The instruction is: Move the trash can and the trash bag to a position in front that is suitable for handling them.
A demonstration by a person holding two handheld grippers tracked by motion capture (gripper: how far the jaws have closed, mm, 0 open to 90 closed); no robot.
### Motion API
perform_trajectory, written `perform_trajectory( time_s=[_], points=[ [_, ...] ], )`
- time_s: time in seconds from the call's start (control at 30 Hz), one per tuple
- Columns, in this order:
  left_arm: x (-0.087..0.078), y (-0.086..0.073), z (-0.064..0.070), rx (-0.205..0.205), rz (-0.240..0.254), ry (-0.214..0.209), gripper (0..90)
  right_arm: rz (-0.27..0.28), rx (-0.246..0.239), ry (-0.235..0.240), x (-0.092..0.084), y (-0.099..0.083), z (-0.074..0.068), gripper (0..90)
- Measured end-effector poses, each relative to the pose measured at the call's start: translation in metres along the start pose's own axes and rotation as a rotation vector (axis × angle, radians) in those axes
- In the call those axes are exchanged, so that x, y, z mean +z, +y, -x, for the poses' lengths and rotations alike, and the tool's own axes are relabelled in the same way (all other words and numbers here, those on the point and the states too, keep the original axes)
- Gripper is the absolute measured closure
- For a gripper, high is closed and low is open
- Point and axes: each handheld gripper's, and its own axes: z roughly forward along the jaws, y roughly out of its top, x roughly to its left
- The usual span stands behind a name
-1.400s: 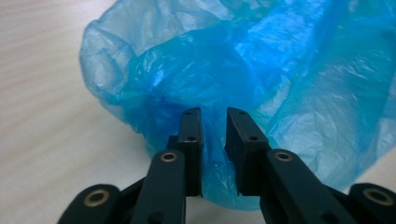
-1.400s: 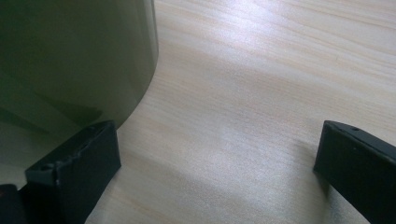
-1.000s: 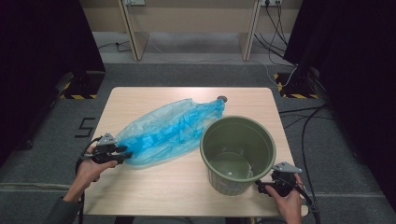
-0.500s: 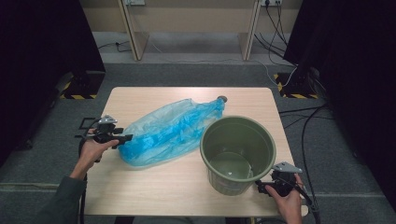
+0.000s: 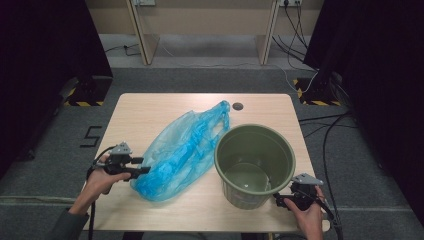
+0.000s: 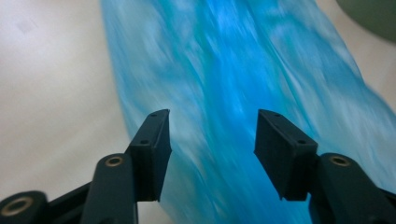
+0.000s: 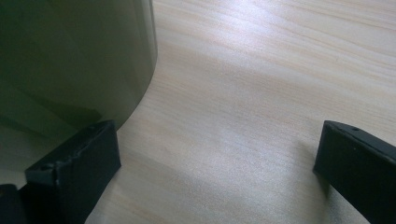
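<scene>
Here the blue plastic bag [image 5: 182,152] lies crumpled across the middle of the desk [image 5: 150,112], touching the green bucket [image 5: 255,162]. The left tool [image 5: 142,171] sits at the bag's near end, its jaws just opened and gripping nothing. The right tool [image 5: 278,201] rests gaping beside the bucket's base, empty.

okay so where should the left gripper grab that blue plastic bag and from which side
Probably the near end of the bag, coming from its left edge, where the left gripper already sits. The film bunches thick there and lies flat on the table, so a low, level pinch on a fold should catch. The jaws have just been opening and stand apart over the bag, pressing nothing. The far end tapers toward the bucket.
</scene>
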Motion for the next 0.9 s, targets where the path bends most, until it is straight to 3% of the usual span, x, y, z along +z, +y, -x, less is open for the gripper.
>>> perform_trajectory(
  time_s=[0.07,0.1,0.17,0.23,0.27,0.43,0.47,0.53,0.57,0.6,0.63,0.73,0.77,0.8,0.83,0.87,0.9],
  points=[
    [0.008,0.016,-0.004,-0.002,0.017,0.011,37.1,0.002,-0.004,0.000,0.000,0.000,0.001,0.2],
    [0.008,0.016,-0.004,-0.002,0.017,0.011,36.1,0.002,-0.004,0.000,0.000,0.000,0.001,0.2],
    [0.033,0.046,-0.006,0.003,0.023,0.005,32.9,0.001,-0.003,0.002,0.000,0.000,0.001,0.3],
    [0.039,0.052,-0.005,0.008,0.019,-0.001,28.8,0.002,-0.004,0.001,0.001,0.000,0.001,0.2],
    [0.058,0.067,0.000,0.005,-0.001,-0.027,27.7,0.001,-0.004,0.002,0.001,0.000,0.001,0.3],
    [0.090,0.078,0.014,0.039,-0.030,-0.059,22.3,0.002,-0.004,0.002,0.001,0.000,0.001,0.2],
    [0.105,0.081,0.020,0.060,-0.029,-0.073,18.8,0.001,-0.001,0.002,0.001,0.000,0.001,0.3],
    [0.118,0.080,0.024,0.110,-0.054,-0.074,14.7,0.001,-0.001,0.002,0.001,0.000,0.001,0.2],
    [0.118,0.080,0.024,0.110,-0.054,-0.074,17.0,0.001,-0.004,0.002,0.001,0.000,0.001,0.3],
    [0.127,0.078,0.026,0.149,-0.096,-0.088,25.9,0.001,-0.004,0.002,0.001,0.001,0.001,0.3],
    [0.127,0.078,0.026,0.149,-0.096,-0.088,41.9,0.001,-0.004,0.002,0.001,0.001,0.001,0.3],
    [0.136,0.069,0.022,0.197,-0.106,0.012,58.4,0.001,-0.002,0.002,0.001,0.000,0.001,0.3],
    [0.136,0.069,0.022,0.197,-0.106,0.012,64.0,0.001,-0.002,0.002,0.001,0.000,0.001,0.3],
    [0.135,0.065,0.011,0.148,-0.079,0.012,71.1,0.001,-0.002,0.002,0.001,0.000,0.001,0.3],
    [0.135,0.065,0.011,0.148,-0.079,0.012,73.6,0.001,-0.002,0.002,0.001,0.000,0.001,0.3],
    [0.130,0.063,-0.001,0.135,-0.071,0.087,75.4,0.001,-0.002,0.002,0.001,0.000,0.001,0.3],
    [0.130,0.063,-0.001,0.135,-0.071,0.087,75.5,0.001,-0.002,0.002,0.001,0.000,0.001,0.3]
  ],
)
